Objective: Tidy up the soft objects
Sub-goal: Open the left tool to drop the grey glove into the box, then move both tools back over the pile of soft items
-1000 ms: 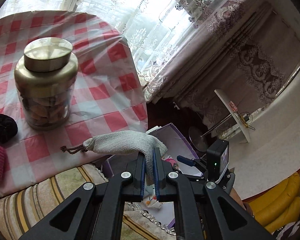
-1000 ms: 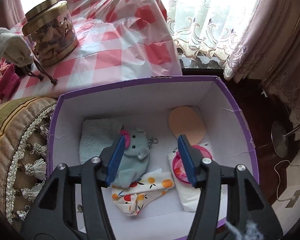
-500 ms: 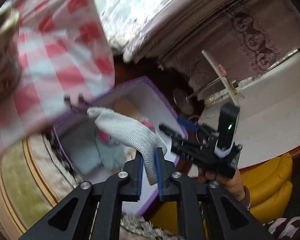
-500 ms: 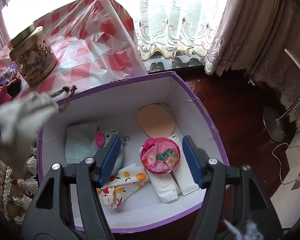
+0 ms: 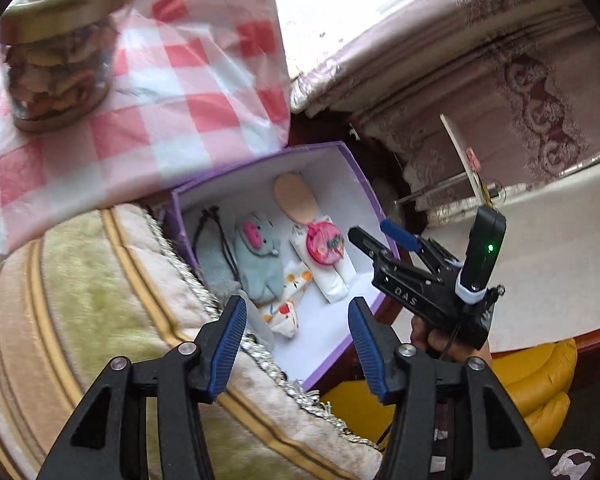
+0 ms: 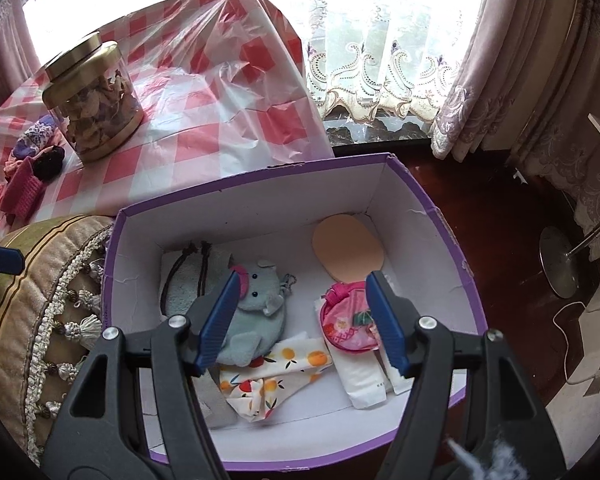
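Observation:
A purple box [image 6: 260, 216] with white inner walls holds a grey elephant plush [image 6: 256, 300], a pink round pouch [image 6: 348, 320], a tan oval sponge [image 6: 346, 252], a fruit-print cloth [image 6: 276, 376] and white packets [image 6: 364, 380]. The grey woven drawstring pouch [image 6: 216, 404] lies inside by the box's left wall, its dark cord [image 6: 188, 272] across a pale blue towel [image 6: 180, 292]. My left gripper [image 5: 297, 301] hovers over the box's near edge, its jaws opening with nothing between them. My right gripper [image 6: 303, 276] hangs open above the box's contents, holding nothing.
A gold-lidded glass jar [image 6: 92, 96] stands on the red-checked tablecloth [image 6: 220, 128] behind the box. More soft items [image 6: 24, 188] lie at the table's left end. A tasselled cushion [image 6: 28, 300] presses against the box's left side. A lamp base [image 6: 556, 256] stands on the floor.
My left gripper swung from the table to over the box and opened; the grey pouch left its jaws and now lies in the box. The right gripper drew back slightly.

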